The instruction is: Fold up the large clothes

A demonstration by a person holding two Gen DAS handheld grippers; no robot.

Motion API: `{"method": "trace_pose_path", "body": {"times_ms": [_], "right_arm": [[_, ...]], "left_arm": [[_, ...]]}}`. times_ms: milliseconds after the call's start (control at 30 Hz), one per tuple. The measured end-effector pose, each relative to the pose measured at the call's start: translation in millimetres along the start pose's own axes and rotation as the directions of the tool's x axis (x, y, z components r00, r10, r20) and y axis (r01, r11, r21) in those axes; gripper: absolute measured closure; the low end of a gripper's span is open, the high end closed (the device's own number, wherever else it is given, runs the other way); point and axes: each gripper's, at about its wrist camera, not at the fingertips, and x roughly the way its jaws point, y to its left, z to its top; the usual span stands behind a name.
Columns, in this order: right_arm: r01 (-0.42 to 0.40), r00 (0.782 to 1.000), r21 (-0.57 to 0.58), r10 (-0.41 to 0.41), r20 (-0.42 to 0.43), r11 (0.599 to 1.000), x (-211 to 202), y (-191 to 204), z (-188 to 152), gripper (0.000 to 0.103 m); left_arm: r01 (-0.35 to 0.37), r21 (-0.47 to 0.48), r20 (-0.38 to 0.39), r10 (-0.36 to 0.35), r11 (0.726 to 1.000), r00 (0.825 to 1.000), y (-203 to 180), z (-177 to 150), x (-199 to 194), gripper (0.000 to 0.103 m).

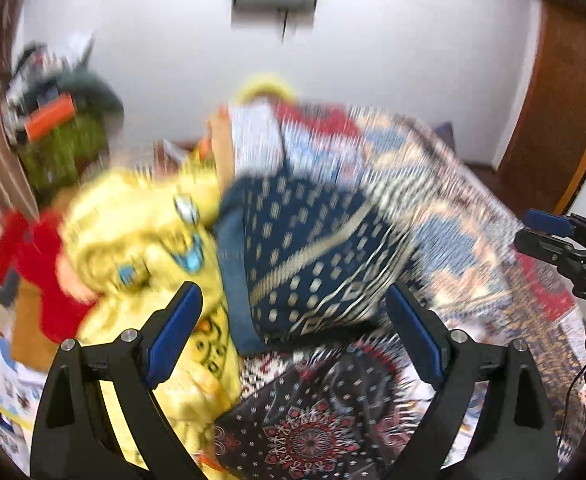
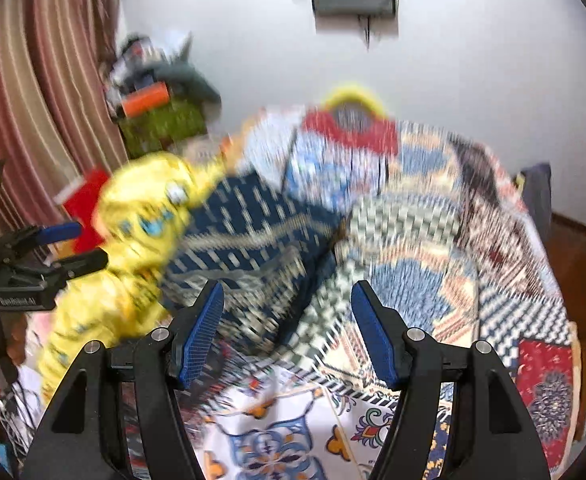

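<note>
We judge ourselves between folds: both tools are clear of the cloth and nothing is held. The left hand-held gripper (image 1: 293, 334) has its jaws spread wide with only air between the blue pads, and the right hand-held gripper (image 2: 289, 332) stands partly spread, also empty. The navy dotted garment (image 1: 313, 252) lies bunched on the bed (image 2: 505, 264), at twelve o'clock from the left tool and eleven o'clock from the right. A crumpled yellow garment (image 1: 141, 232) sits at its nine o'clock side, touching it. Next we would need to pick out one garment's edge or corner and spread it flat on the patterned bedspread; motion blur hides the seams, so we cannot tell which edge is free.
</note>
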Motion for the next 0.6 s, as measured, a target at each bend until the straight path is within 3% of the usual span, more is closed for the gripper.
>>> {"method": "trace_pose_path", "body": {"times_ms": [133, 300, 367, 500, 600], "right_arm": [[-0.011, 0.985, -0.016, 0.013, 0.17, 1.0, -67, 23, 15, 0.041], [-0.018, 0.934, -0.039, 0.031, 0.356, 0.999, -137, 50, 15, 0.041], [-0.029, 0.916, -0.04, 0.042, 0.399, 0.999, -152, 57, 12, 0.041], [-0.027, 0.885, -0.053, 0.048, 0.464, 0.998, -176, 73, 3, 0.041], [0.0, 0.868, -0.052, 0.025, 0.496, 0.999, -185, 81, -4, 0.041]], "left_arm": [[0.005, 0.031, 0.174, -0.01, 1.0, 0.985, -24, 16, -67, 0.009], [0.053, 0.029, 0.354, -0.06, 0.998, 0.933, -49, 21, -143, 0.009], [0.057, 0.033, 0.428, -0.066, 0.998, 0.901, -58, 15, -172, 0.009], [0.046, 0.028, 0.518, -0.054, 0.999, 0.854, -69, 3, -209, 0.009], [0.028, 0.027, 0.554, -0.038, 0.999, 0.831, -77, -5, -224, 0.009]]}}
